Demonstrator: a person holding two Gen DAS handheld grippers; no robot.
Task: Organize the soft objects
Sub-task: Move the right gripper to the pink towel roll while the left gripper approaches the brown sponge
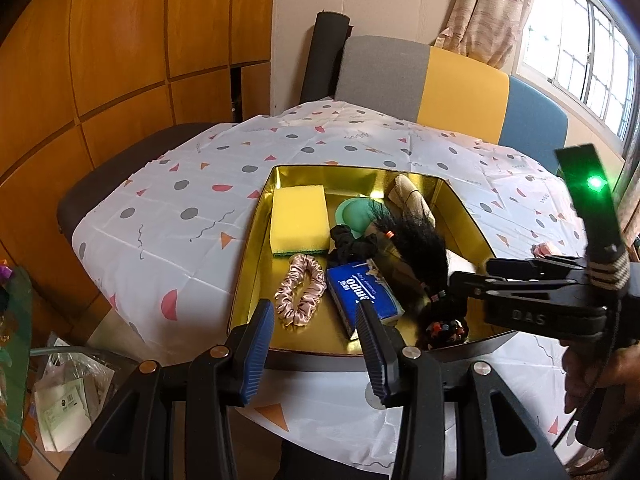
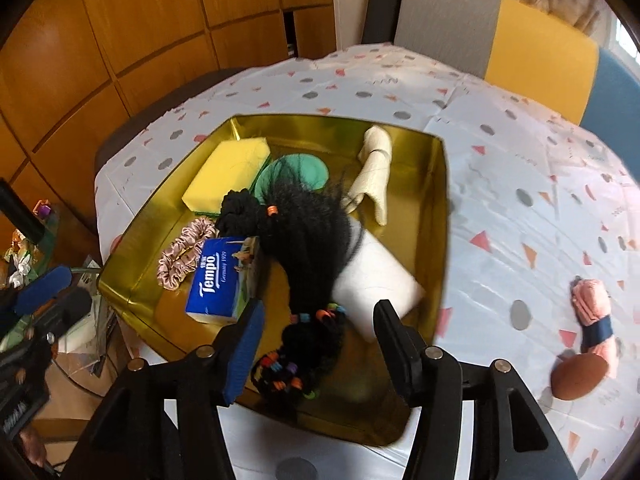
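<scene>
A gold tray (image 1: 256, 256) (image 2: 436, 216) sits on the patterned tablecloth. In it lie a yellow sponge (image 1: 298, 218) (image 2: 226, 174), a green pad (image 1: 354, 214) (image 2: 306, 168), a pink scrunchie (image 1: 300, 288) (image 2: 182, 254), a black scrunchie (image 1: 352, 242) (image 2: 238, 210), a blue Tempo tissue pack (image 1: 360, 292) (image 2: 220, 280), a black hairpiece with coloured bands (image 1: 416, 240) (image 2: 308, 240), a beige cloth (image 1: 408, 196) (image 2: 374, 172) and a white pad (image 2: 380, 284). My left gripper (image 1: 316, 344) is open and empty over the tray's near edge. My right gripper (image 2: 316, 344) is open and empty above the hairpiece's banded end.
A pink and navy soft item (image 2: 592, 312) and a brown ball-like object (image 2: 576, 376) lie on the cloth to the right of the tray. A grey, yellow and blue chair back (image 1: 440, 84) stands behind the table. A glass side table with clutter (image 1: 60, 396) is at the lower left.
</scene>
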